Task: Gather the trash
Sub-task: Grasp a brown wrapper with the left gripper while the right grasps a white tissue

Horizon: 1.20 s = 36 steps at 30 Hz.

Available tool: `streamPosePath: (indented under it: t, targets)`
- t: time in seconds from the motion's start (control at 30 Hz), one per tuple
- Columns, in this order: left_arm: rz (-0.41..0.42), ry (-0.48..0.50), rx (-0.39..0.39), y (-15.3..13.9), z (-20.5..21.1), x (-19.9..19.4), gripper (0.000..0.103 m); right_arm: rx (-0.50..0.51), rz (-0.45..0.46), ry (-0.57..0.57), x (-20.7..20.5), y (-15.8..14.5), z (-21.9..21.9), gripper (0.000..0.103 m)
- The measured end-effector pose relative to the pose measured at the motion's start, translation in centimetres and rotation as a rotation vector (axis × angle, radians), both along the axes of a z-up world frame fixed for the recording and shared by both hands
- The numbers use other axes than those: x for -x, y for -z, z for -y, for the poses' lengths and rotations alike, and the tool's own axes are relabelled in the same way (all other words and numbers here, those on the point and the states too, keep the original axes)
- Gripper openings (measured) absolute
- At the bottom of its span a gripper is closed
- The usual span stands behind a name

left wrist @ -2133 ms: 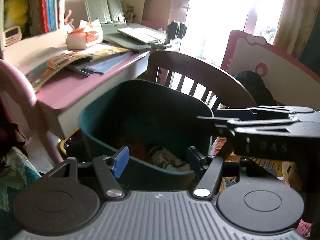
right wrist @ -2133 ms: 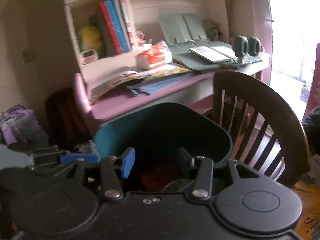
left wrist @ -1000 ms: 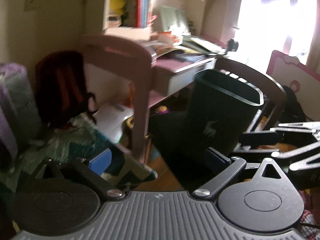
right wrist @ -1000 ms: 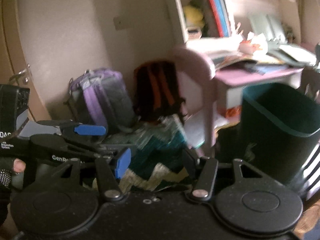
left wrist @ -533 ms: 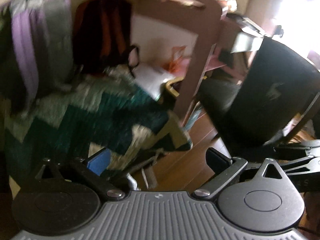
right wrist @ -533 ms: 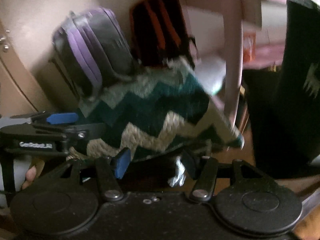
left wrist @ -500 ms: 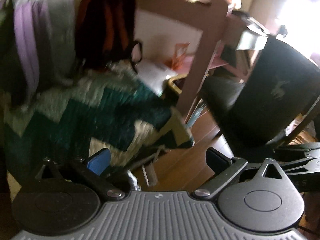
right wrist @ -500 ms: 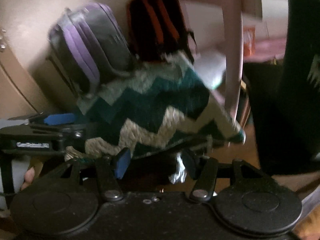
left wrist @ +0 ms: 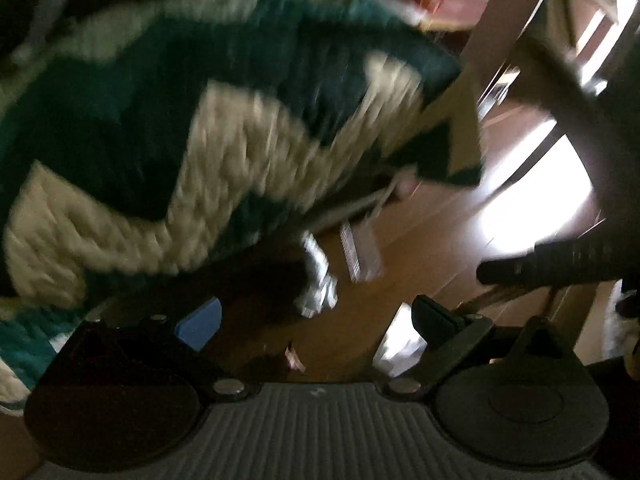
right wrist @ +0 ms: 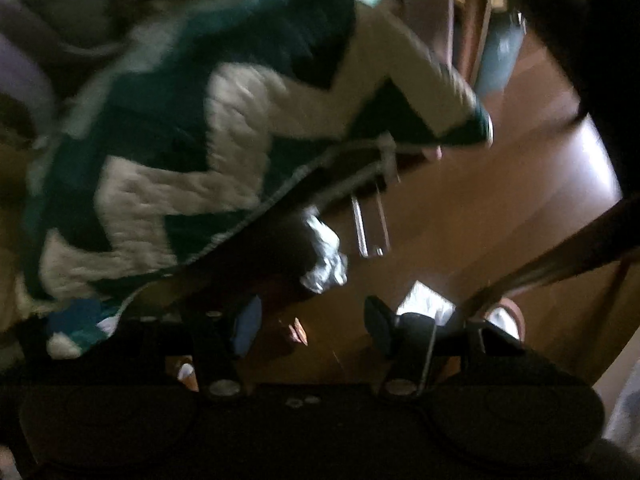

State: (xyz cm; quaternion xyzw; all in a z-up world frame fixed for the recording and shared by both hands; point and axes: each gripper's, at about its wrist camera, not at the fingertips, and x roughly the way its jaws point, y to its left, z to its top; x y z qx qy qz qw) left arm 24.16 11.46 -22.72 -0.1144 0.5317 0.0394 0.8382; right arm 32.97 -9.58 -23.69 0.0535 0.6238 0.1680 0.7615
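Both claws hang low over the wood floor (right wrist: 460,216), jaws apart and holding nothing. Just beyond the right claw (right wrist: 316,322) lies a small pink scrap (right wrist: 297,330), almost between its tips. The left claw (left wrist: 316,320) sees the scrap (left wrist: 295,356) close in too, but off toward its left finger, so the right one seems better placed. Farther on, a crumpled foil wrapper (right wrist: 326,256) lies at the edge of the quilt (right wrist: 192,120); its long axis runs roughly near to far, though blur hides which way it points.
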Motion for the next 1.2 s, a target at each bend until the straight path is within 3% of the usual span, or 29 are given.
streamPosePath:
  t: [0.2, 0.43, 0.6, 0.9, 1.2]
  targets:
    - [-0.156, -0.041, 0.030, 8.7, -1.6, -2.0, 0.102, 0.066, -0.127, 0.061, -3.0, 8.5, -0.6, 0.056]
    - [-0.270, -0.048, 0.072, 17.4, -2.5, -3.7, 0.102, 0.160, -0.290, 0.144, -4.0, 19.0, 0.9, 0.056]
    - [-0.357, -0.048, 0.090, 23.1, -2.1, -4.3, 0.102, 0.184, -0.380, 0.184, -4.3, 24.6, 1.2, 0.056]
    - [-0.444, -0.051, 0.109, 29.8, -0.9, -4.1, 0.101, 0.234, -0.425, 0.218, -4.6, 31.5, 1.8, 0.056]
    - [-0.453, -0.152, 0.186, 32.3, -2.0, -4.3, 0.092, 0.298, -0.408, 0.200, -3.7, 33.5, 1.6, 0.056]
